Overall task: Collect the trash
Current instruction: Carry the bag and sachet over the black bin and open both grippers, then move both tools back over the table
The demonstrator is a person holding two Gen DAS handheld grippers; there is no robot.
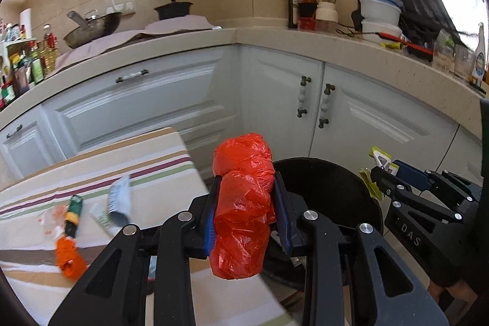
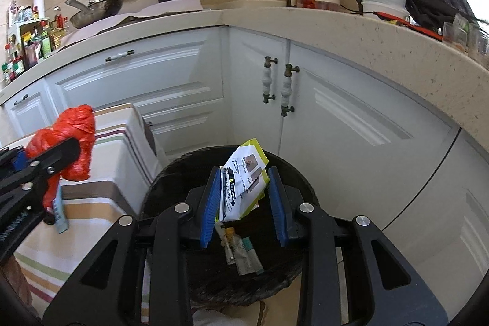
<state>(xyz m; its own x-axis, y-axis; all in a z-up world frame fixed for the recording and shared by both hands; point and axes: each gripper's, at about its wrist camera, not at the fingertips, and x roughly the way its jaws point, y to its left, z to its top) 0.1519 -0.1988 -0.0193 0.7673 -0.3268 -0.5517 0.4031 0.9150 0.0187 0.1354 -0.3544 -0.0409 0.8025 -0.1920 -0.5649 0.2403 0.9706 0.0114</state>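
My left gripper (image 1: 248, 200) is shut on a crumpled red plastic bag (image 1: 243, 203), held at the edge of the striped table next to the black trash bin (image 1: 336, 188). The same red plastic bag (image 2: 70, 139) shows at the left of the right wrist view. My right gripper (image 2: 244, 197) is shut on a white and yellow-green wrapper (image 2: 244, 179) and hangs over the open black trash bin (image 2: 183, 170). Some tubes and wrappers (image 2: 241, 252) lie at the bin's bottom. The right gripper (image 1: 382, 170) also shows at the right of the left wrist view, with the wrapper (image 1: 380, 156) in it.
On the striped tablecloth (image 1: 91, 173) lie a pale blue crumpled wrapper (image 1: 120, 200), a green and yellow wrapper (image 1: 73, 213) and an orange packet (image 1: 68, 258). White cabinet doors (image 1: 275, 100) stand behind the bin under a cluttered beige counter (image 1: 336, 42).
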